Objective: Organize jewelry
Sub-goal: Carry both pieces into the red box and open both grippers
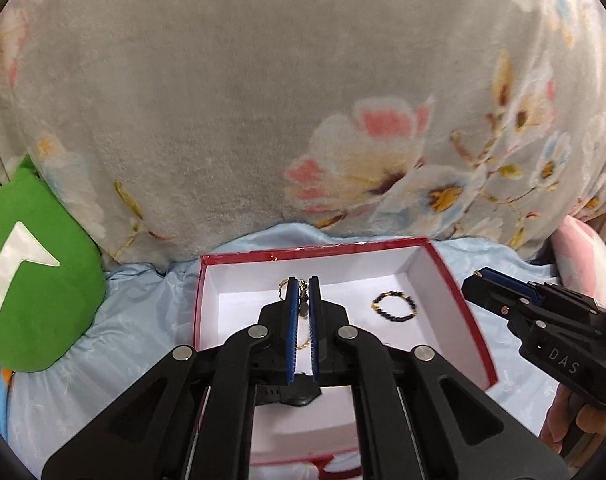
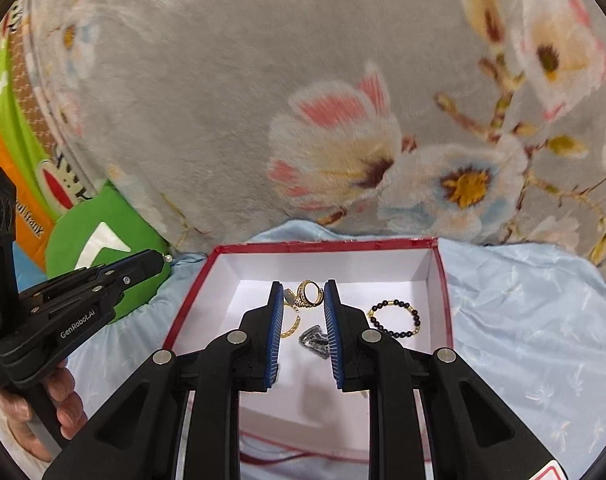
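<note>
Jewelry (image 2: 309,292) lies boxed; left hand-held gripper (image 2: 168,258) pinches a pearl, right (image 2: 303,292) slightly parted, empty.

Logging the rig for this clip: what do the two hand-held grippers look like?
Both are black plastic linkages with silver rivets and blue ribbed pads. The left hand-held gripper reads "GenRobot.AI" on its side; the right hand-held gripper reads "DAS". Bare hands hold the handles; no sleeves or cables show.

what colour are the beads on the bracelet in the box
Black with a few gold beads, on the round beaded bracelet; clearest in the right wrist view.
</note>
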`<state>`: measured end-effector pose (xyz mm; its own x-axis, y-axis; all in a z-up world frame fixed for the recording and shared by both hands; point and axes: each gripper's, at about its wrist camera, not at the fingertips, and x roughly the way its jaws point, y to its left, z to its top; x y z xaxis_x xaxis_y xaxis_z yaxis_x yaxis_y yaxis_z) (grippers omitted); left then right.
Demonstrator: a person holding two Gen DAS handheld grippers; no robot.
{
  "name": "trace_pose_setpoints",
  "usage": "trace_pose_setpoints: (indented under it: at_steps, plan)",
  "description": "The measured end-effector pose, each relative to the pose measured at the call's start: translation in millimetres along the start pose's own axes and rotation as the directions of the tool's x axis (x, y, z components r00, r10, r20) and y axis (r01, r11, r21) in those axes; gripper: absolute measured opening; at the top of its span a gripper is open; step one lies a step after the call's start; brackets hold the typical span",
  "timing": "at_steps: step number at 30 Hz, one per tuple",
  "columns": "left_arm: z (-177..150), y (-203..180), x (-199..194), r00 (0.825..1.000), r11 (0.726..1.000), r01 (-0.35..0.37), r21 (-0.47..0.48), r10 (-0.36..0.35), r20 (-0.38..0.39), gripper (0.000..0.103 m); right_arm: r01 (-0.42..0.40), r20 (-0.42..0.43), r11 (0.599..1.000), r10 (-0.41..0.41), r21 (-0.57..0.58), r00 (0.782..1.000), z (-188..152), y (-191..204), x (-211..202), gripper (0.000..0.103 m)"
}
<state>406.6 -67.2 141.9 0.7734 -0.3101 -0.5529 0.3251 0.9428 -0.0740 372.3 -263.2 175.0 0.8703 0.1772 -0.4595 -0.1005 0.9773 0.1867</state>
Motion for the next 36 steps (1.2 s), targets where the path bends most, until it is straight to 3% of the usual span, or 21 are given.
trace_pose_setpoints:
  at_steps: [9, 19, 21, 22, 23, 25, 26, 27, 36]
  plan:
    - [-4.2, 22.3, 83.1, 0.993, 0.999, -0.037, -0.016, 0.035, -0.115, 0.004, 0.039, -0.12, 0.999, -0.037, 0.015, 0.992, 0.5, -16.4, 87.8, 0.019]
    - [-19.7, 30.3, 129.1, 0.981, 0.997, -0.067, -0.024, 0.061, -0.186, 0.005, 0.044, -0.195, 0.999, -0.039, 0.025, 0.98, -3.5, -24.6, 136.0, 0.02]
    - [-21.1, 33.1, 132.1, 0.98, 0.997, -0.072, -0.033, 0.065, -0.188, 0.006, 0.039, -0.198, 0.999, -0.034, 0.023, 0.98, -3.7, -24.2, 139.0, 0.024]
    - [-21.1, 34.1, 133.0, 0.98, 0.996, -0.077, -0.036, 0.069, -0.188, 0.006, 0.045, -0.196, 0.999, -0.04, 0.019, 0.98, -3.7, -23.8, 139.5, 0.031]
    - [-21.0, 35.5, 133.8, 0.979, 0.996, -0.083, -0.041, 0.074, -0.189, 0.009, 0.045, -0.192, 0.999, -0.041, 0.018, 0.981, -3.4, -23.3, 140.0, 0.038]
    - [-20.2, 41.5, 134.6, 0.979, 0.994, -0.087, -0.071, 0.072, -0.191, 0.034, 0.047, -0.176, 0.999, -0.043, 0.02, 0.983, -3.1, -23.3, 139.1, 0.043]
    - [-19.6, 44.9, 133.2, 0.981, 0.992, -0.084, -0.089, 0.066, -0.184, 0.053, 0.047, -0.171, 0.999, -0.043, 0.021, 0.984, -2.6, -23.4, 137.8, 0.045]
    - [-18.8, 47.2, 130.8, 0.982, 0.991, -0.089, -0.103, 0.07, -0.174, 0.059, 0.043, -0.167, 0.999, -0.039, 0.024, 0.985, -2.0, -23.9, 136.5, 0.045]
    - [-12.0, 49.1, 78.4, 0.992, 0.993, -0.099, -0.066, 0.093, -0.083, 0.059, 0.013, -0.104, 0.999, -0.009, 0.035, 0.994, -0.5, -24.0, 94.7, 0.05]
